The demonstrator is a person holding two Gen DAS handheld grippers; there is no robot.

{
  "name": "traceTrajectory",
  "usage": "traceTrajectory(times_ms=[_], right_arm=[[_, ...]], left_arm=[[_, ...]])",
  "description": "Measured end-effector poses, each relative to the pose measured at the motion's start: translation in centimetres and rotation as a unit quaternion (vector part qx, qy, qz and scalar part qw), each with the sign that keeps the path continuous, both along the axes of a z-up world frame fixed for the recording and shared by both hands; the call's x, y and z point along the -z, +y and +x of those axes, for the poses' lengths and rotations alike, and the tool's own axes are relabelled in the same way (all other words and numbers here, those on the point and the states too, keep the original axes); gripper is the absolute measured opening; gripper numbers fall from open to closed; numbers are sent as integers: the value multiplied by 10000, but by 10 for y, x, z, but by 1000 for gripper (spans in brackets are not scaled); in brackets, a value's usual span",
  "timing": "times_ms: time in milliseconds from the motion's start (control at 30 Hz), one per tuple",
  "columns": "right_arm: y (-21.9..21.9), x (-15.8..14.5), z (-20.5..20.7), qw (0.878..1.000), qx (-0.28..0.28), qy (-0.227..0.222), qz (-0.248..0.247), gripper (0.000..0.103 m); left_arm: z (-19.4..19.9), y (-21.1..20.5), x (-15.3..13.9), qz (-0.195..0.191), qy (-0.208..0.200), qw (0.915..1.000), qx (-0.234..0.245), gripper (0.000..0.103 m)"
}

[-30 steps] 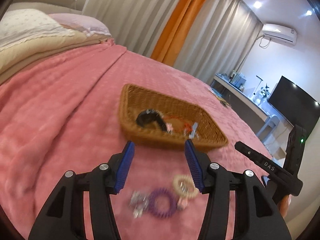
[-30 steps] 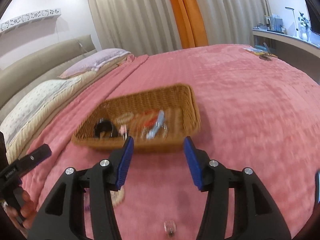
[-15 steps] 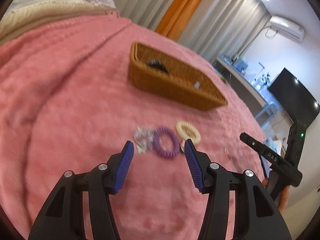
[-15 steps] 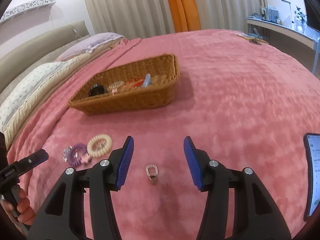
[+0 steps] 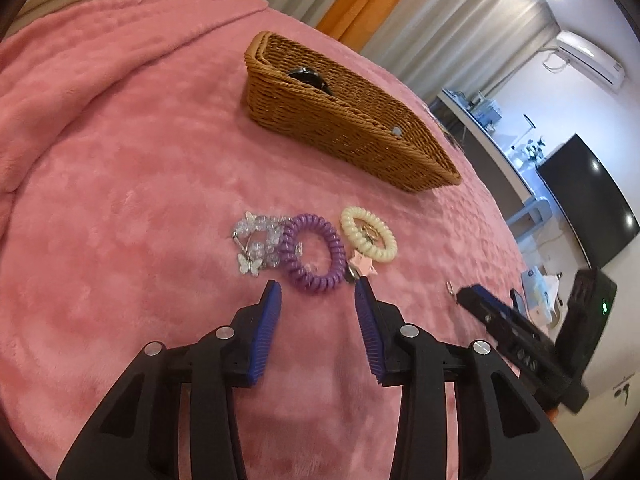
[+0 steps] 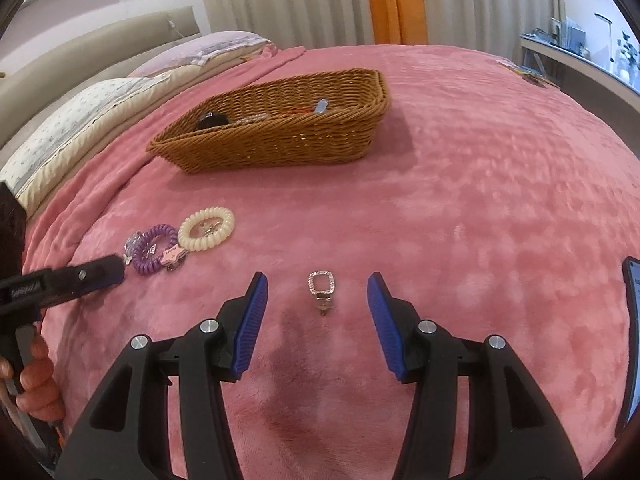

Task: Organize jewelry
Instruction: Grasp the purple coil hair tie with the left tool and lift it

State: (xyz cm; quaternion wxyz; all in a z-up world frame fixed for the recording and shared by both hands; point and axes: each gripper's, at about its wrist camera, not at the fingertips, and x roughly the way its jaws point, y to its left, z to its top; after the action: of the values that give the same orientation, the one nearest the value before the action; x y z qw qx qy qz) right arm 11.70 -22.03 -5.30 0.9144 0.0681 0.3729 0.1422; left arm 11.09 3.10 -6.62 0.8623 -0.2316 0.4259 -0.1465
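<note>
Left gripper (image 5: 318, 288) low over the fuzzy pink blanket (image 5: 120, 200), blue-padded fingers spread apart and empty, tips pointing at the purple spiral hair tie (image 5: 314, 254) lying just ahead of them. Right fingertip close beside a small pink star charm (image 5: 365, 265). Touching the purple coil on its left, a cluster of clear butterfly-shaped beads (image 5: 258, 246); on its right, a cream spiral hair tie (image 5: 368, 234) with a small gold-coloured piece lying inside its ring. All three grouped together on the blanket, well short of the brown woven wicker basket (image 5: 344, 120) farther up the bed.

Right gripper (image 6: 316, 284) likewise down near the blanket, angled forward, blue pads wide apart with nothing between them but cloth — and a small silver rhinestone-edged square ring clasp (image 6: 322, 286) lying flat midway in the gap, touched by neither pad. Seen from the right wrist camera, left gripper's black finger reaching in from the left edge, its tip just beside the beads and purple coil, with bare fingers of the left hand (image 6: 36, 384) wrapped round the handle lower down.

Inside the basket, partly hidden by its near wall: a black round item (image 6: 212, 120), a pale blue clip (image 6: 320, 105), something thin and red — too small to identify. Dark phone edge (image 6: 632, 344) at far right on the blanket.
</note>
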Motion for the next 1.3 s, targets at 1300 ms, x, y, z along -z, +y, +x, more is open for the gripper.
traceTrajectory(times_ms=[1300], right_arm=[[1, 11, 2, 9995, 40, 262, -162, 49]], left_arm=[[-41, -15, -8, 1133, -71, 9932, 264, 21]])
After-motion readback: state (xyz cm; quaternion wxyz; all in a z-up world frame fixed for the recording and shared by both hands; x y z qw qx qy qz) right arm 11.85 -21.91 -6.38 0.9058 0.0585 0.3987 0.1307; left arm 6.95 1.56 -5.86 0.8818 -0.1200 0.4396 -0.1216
